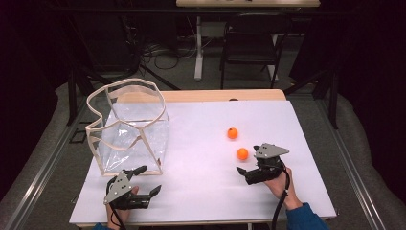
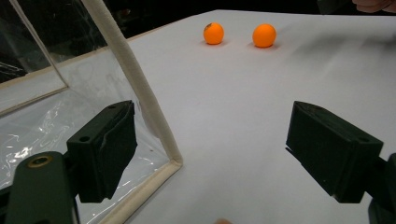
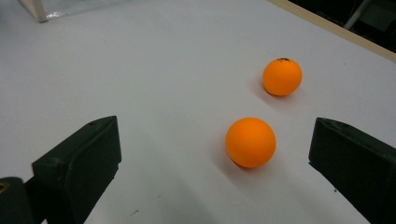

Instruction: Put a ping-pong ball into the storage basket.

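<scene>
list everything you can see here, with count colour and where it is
orange balls: 2, orange, right half of the table, apart from each other; near ball just ahead of the right gripper, far ball beyond it
clear bag: 1, transparent with cream edging, standing open on the table's left side
table: 1, white top with a wooden edge
chair: 1, dark, on the floor behind the table
left gripper: 1, black, jaws open, at the bag's near corner
right gripper: 1, black, jaws open, facing the near ball
</scene>
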The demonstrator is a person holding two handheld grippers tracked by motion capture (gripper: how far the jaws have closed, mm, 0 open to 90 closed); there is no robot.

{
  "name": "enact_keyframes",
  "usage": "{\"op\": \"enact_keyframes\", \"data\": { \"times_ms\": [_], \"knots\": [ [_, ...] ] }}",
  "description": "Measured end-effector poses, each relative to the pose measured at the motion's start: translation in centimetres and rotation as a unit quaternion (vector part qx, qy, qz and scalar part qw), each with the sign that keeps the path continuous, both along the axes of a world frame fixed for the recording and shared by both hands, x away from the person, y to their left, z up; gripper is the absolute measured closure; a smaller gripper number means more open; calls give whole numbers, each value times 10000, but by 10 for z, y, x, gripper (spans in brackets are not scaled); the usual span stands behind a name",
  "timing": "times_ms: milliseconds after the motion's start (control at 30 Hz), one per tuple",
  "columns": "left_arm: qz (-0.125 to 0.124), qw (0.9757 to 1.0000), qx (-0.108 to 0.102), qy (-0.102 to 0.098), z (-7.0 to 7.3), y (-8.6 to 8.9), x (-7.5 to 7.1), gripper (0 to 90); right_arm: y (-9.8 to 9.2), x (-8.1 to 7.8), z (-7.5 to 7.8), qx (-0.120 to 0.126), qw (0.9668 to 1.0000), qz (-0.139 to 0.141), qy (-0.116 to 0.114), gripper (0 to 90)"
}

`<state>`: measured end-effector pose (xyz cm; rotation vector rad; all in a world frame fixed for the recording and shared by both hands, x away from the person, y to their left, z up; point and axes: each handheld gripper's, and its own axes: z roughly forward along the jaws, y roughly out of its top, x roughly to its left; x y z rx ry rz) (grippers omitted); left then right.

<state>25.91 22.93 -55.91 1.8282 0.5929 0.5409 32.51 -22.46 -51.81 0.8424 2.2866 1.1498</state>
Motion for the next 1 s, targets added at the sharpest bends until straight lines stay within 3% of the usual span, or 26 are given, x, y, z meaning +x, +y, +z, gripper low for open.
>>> {"op": "enact_keyframes", "data": {
  "times_ms": [1000],
  "knots": [
    [-18,10000,12,-3,0,0,0,161,9,39,-12,-115,9979,-251,593,9]
  ]
}}
